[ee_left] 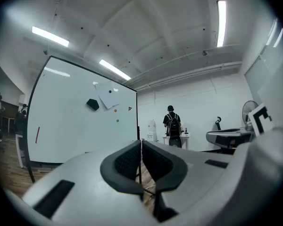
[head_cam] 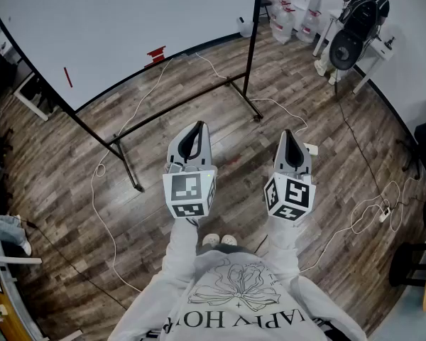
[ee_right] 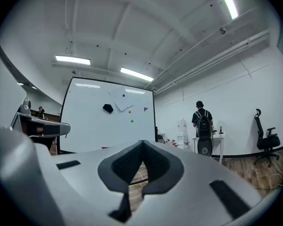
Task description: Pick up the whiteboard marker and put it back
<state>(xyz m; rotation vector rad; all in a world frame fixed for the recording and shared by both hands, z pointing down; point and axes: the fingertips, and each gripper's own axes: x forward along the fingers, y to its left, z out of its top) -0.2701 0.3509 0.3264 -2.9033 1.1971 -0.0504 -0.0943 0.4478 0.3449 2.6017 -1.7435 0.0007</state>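
We cannot tell what the small red stroke (head_cam: 68, 77) on the whiteboard (head_cam: 113, 27) is; the head view's edge crops the board's top.

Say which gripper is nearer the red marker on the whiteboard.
Left. The red marker is ahead and left of both; the left gripper is nearer, the right gripper farther right.

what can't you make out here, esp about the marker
Head view: red streak on the whiteboard, too small to tell marker from drawn line.
Head view: red item at its lower edge, too small to identify.
Left gripper view: board's lower edge mostly behind the left tool.
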